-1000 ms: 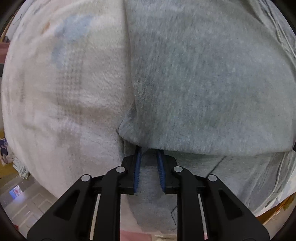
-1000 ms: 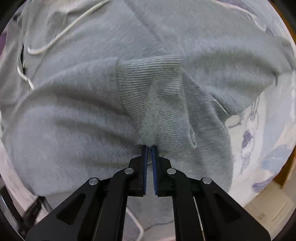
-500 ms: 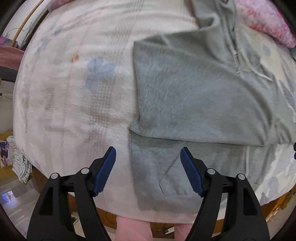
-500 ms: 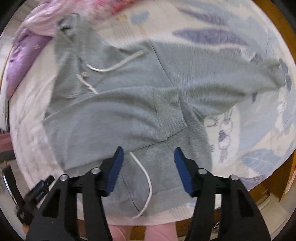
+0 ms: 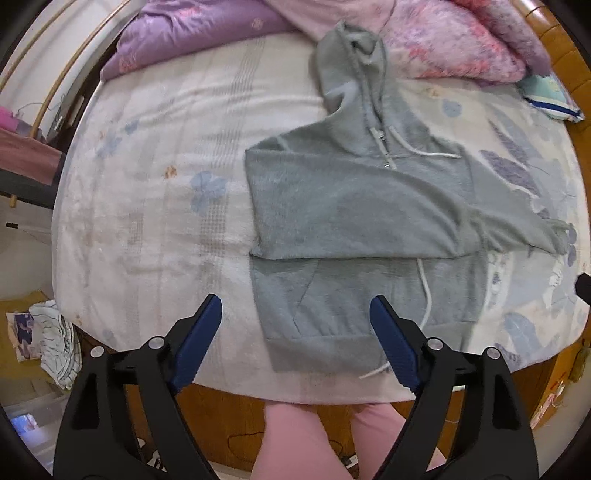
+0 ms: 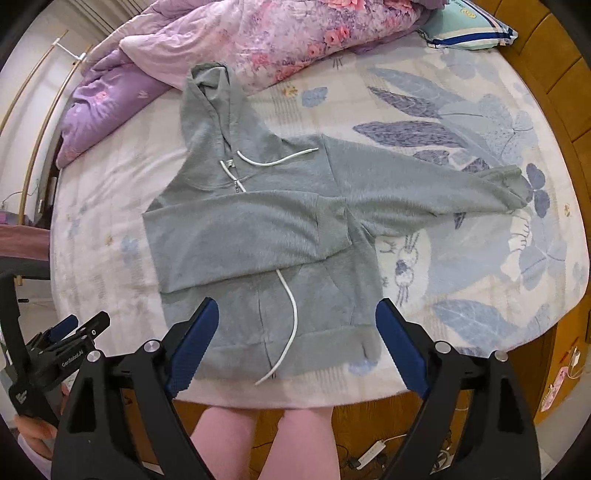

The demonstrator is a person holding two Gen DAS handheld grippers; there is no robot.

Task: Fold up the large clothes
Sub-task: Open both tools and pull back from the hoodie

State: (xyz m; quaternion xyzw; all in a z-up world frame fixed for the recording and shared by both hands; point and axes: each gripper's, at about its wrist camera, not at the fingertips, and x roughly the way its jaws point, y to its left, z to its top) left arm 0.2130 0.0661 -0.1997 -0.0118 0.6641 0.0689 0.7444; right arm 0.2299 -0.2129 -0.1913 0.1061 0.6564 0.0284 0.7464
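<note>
Right wrist view: the grey hoodie [image 6: 266, 229] lies flat, front up, on the bed [image 6: 461, 258], its hem toward the near edge and its hood [image 6: 210, 99] pointing at the pillows. One sleeve [image 6: 236, 236] is folded straight across the chest, its ribbed cuff [image 6: 332, 225] ending just past the zip line; the other sleeve [image 6: 424, 188] is spread out sideways over the leaf-printed sheet. A white drawcord [image 6: 288, 325] trails from under the folded sleeve down to the hem, and a second cord [image 6: 277, 158] lies across the collar area.

Both tongs are held above the near edge of the bed, apart from the garment. The right gripper [image 6: 297, 343] has its blue-padded jaws spread wide, nothing between them — the hoodie's lower half shows through the gap. The left gripper [image 5: 295, 336] is likewise wide apart and empty, over the pocket area of the hoodie [image 5: 354, 206].

Beyond the hood lie a pink floral quilt [image 6: 280, 40] and a purple quilt [image 6: 107, 107]; a teal pillow [image 6: 465, 29] sits at the far corner. The bed's wooden frame [image 6: 373, 421] runs along the near side, with the person's pink-clad legs [image 6: 258, 443] against it.
</note>
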